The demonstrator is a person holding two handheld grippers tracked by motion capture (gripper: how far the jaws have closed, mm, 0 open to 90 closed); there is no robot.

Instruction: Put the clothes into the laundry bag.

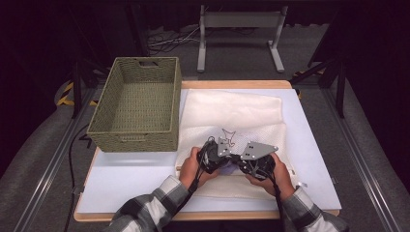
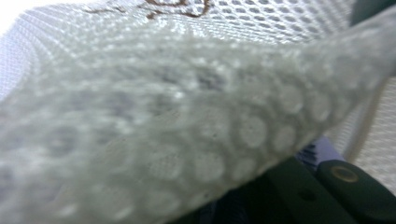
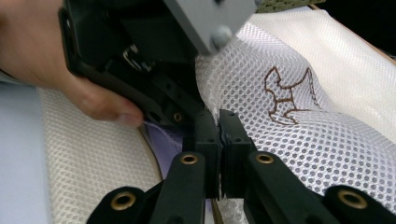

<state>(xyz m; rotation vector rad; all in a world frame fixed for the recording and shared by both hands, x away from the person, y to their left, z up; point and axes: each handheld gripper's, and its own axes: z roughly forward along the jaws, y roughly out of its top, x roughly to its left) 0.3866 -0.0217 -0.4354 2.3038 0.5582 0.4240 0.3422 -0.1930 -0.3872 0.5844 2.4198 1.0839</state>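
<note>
A white mesh bag (image 1: 232, 121) with a brown embroidered animal outline (image 3: 289, 95) lies flat on the table. Both grippers meet at its near middle. My right gripper (image 3: 219, 135) has its jaws pressed together on the bag's edge, where a tan seam line (image 3: 214, 210) runs and a bit of lavender (image 3: 163, 140) shows underneath. My left gripper (image 1: 212, 157) sits right beside it, held by a hand (image 3: 42, 60). A raised fold of the mesh (image 2: 187, 116) drapes across the left gripper view and hides its fingertips, which seem shut on that fold.
An empty green woven basket (image 1: 138, 133) stands on the table's left side, touching the bag's left edge. The white tabletop (image 1: 125, 183) has bare room at front left and along the right. A grey metal stand (image 1: 239, 21) is on the floor behind.
</note>
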